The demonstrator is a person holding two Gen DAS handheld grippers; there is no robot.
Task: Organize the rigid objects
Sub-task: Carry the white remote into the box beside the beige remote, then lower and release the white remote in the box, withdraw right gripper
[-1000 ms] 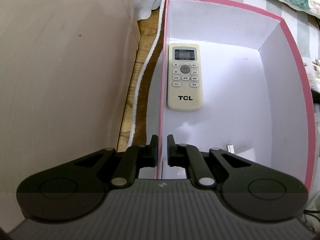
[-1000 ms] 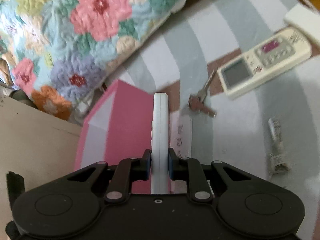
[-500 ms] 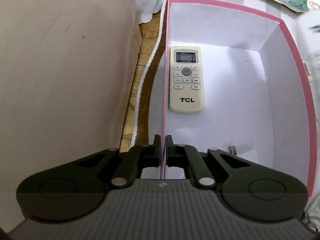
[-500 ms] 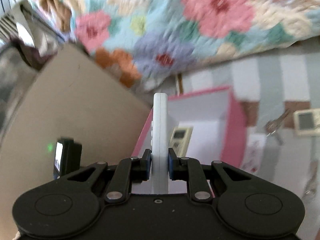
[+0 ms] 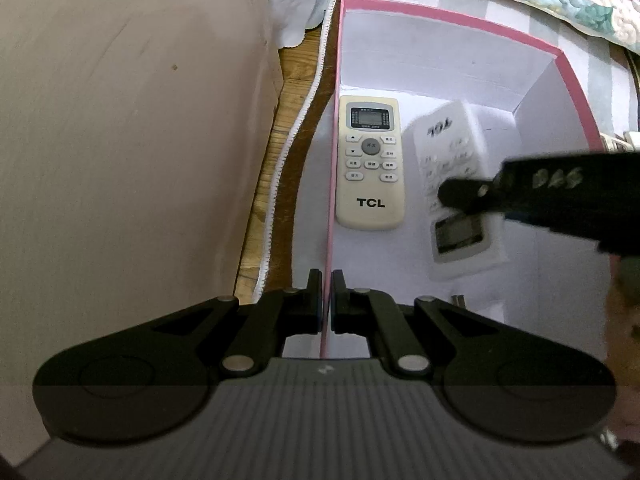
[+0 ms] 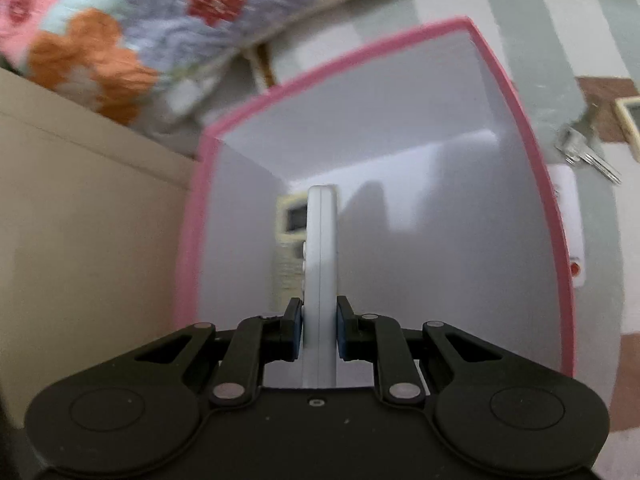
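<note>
White remote (image 6: 320,264), edge-up, points away, clamped by right tongs (image 6: 319,334); left tongs (image 5: 327,300) pinch box wall (image 5: 334,184).

TCL remote (image 5: 370,168) lies in box (image 5: 448,20) by left wall; second remote (image 5: 452,152) right of it; keys (image 6: 586,152) outside box, right.

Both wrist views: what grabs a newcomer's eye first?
The pink-rimmed box with its white inside fills both views. A cream TCL remote lies flat by its left wall. The right gripper holds a white remote edge-on over the box's opening, while the left gripper is shut on the box's near wall. Keys lie outside on the striped cloth.
</note>
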